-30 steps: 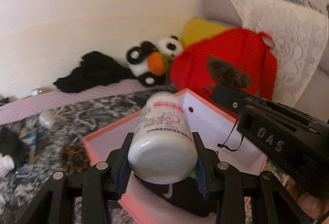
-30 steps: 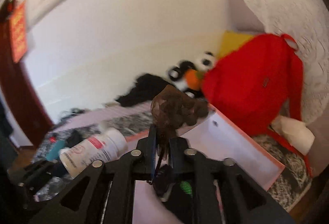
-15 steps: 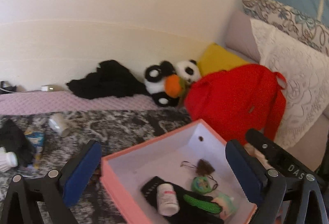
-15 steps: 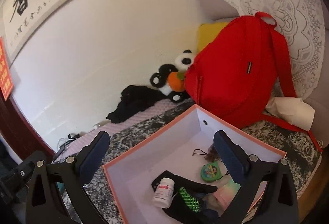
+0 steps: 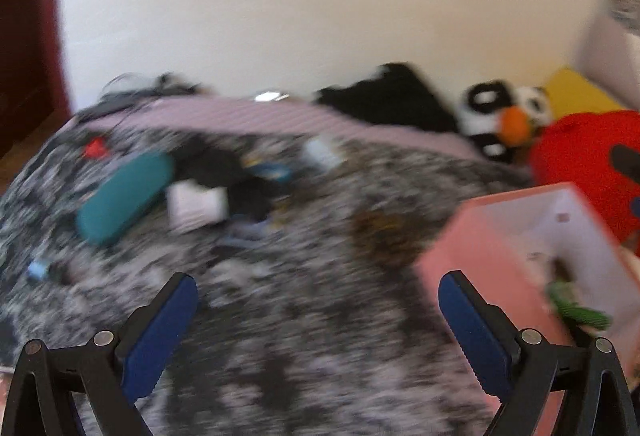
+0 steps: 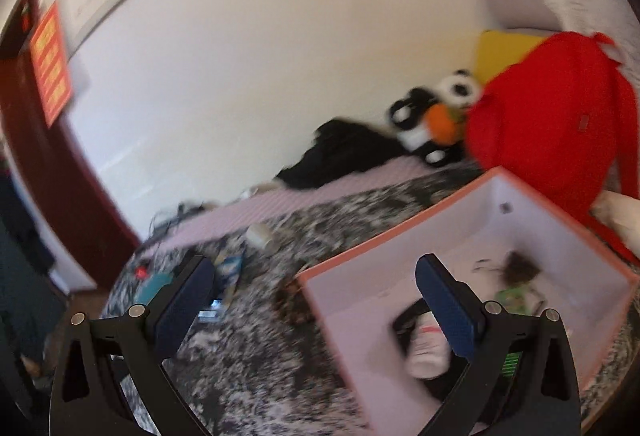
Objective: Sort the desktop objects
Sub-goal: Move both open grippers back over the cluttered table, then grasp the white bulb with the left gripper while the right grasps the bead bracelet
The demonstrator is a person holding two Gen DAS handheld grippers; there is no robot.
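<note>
Both grippers have swung leftward off the pink box since half a second ago, and the white bottle and brown tuft they carried a second ago now lie inside it with the black glove and a green item. The left gripper has its jaws spread wide and empty over the mottled grey blanket, facing the unsorted clutter: a teal case, a white packet, a dark bundle and a small white jar further back. The right gripper is likewise wide apart, holding nothing, straddling the box's near-left corner. Both views are smeared by motion, so the main risk, I judge, is arriving too fast and misjudging the next grab. The clutter pieces lie touching or overlapping, so closing on one could drag a neighbour. The right pad also sits close to the box rim and could knock it.
</note>
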